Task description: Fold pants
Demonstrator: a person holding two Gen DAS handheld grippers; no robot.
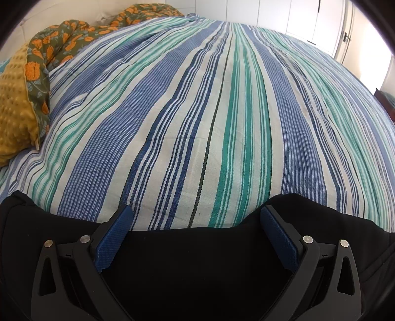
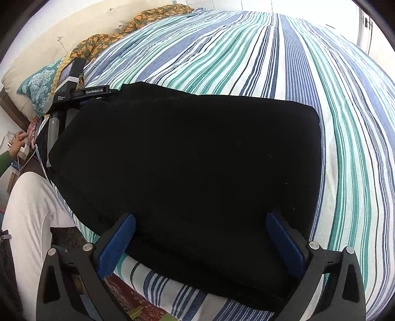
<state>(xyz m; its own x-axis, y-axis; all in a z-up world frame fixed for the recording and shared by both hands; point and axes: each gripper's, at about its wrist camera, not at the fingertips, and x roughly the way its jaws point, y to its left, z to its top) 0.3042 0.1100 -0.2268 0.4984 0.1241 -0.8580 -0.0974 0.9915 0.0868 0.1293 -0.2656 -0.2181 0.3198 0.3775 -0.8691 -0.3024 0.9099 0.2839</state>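
Black pants lie flat on the striped bedspread, folded into a broad dark slab near the bed's near edge. In the left wrist view their edge runs across the bottom of the frame. My left gripper is open, its jaws wide apart over that edge, holding nothing. My right gripper is open just above the near end of the pants, empty. The left gripper's body shows at the pants' far left end in the right wrist view.
The striped bedspread stretches far ahead. A yellow and floral blanket and a teal patterned pillow lie at the bed's left. The person's white-clad leg stands beside the bed over a patterned rug. White cupboards at the back.
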